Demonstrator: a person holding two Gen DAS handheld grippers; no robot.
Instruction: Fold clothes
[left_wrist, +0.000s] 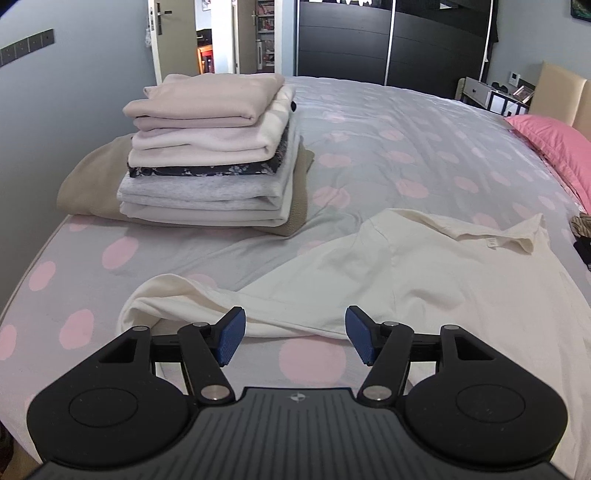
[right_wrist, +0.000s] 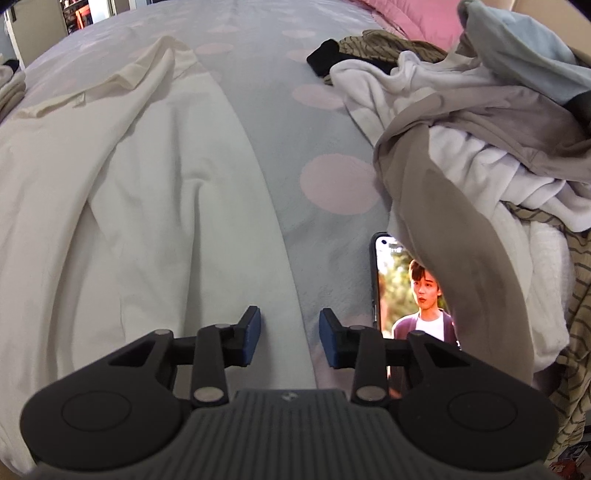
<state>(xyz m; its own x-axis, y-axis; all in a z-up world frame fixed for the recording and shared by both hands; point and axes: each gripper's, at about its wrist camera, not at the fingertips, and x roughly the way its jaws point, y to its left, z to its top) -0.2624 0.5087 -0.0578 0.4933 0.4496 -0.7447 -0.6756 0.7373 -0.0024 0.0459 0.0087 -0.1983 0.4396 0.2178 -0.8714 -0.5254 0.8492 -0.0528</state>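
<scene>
A cream shirt (left_wrist: 424, 273) lies spread on the bed, collar toward the far right, one sleeve (left_wrist: 177, 299) stretched to the left. My left gripper (left_wrist: 294, 338) is open just above the sleeve's lower edge, its blue pads apart with nothing between them. In the right wrist view the same cream shirt (right_wrist: 140, 206) covers the left half of the picture. My right gripper (right_wrist: 290, 341) hangs open over the shirt's right edge, where the cloth meets the bedspread; its pads (right_wrist: 253, 336) press on nothing.
A tall stack of folded clothes (left_wrist: 210, 155) stands at the bed's far left on a beige garment. A heap of unfolded laundry (right_wrist: 480, 122) lies at the right, and a phone (right_wrist: 406, 295) with a lit screen lies beside my right gripper. Pink pillow (left_wrist: 554, 147) at the head.
</scene>
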